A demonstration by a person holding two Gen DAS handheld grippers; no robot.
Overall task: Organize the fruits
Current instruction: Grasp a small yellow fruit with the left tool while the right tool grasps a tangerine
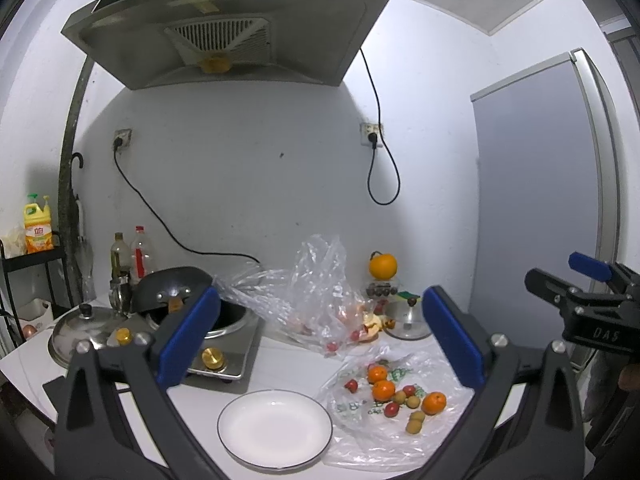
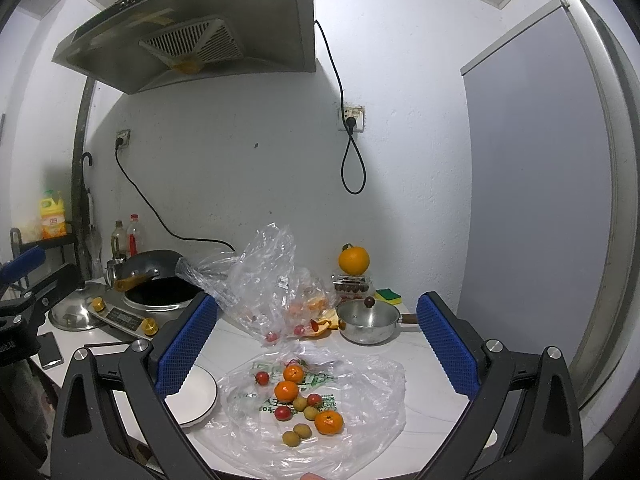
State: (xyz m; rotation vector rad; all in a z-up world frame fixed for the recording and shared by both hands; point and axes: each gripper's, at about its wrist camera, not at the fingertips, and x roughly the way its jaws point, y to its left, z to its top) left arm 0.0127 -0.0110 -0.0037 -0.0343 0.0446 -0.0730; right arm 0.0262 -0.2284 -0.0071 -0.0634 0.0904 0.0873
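Countertop: plate beside fruit bag; both grippers' fingers wide apart, empty.

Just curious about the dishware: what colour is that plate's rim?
The plate is white with a thin dark rim line, clearest in the left wrist view.

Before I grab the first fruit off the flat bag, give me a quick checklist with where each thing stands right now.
1. Plate bare and ready: ok.
2. Left gripper open, holding nothing: ok.
3. Right gripper open, holding nothing: ok.
4. Fruit lies loose on the flat bag, uncovered: ok. Nearest mandarin sits apart from the longans.
5. Path from bag to plate free of obstacles: ok; the plate sits beside the bag.
6. Bag will stay put when a fruit lifts: cannot tell.
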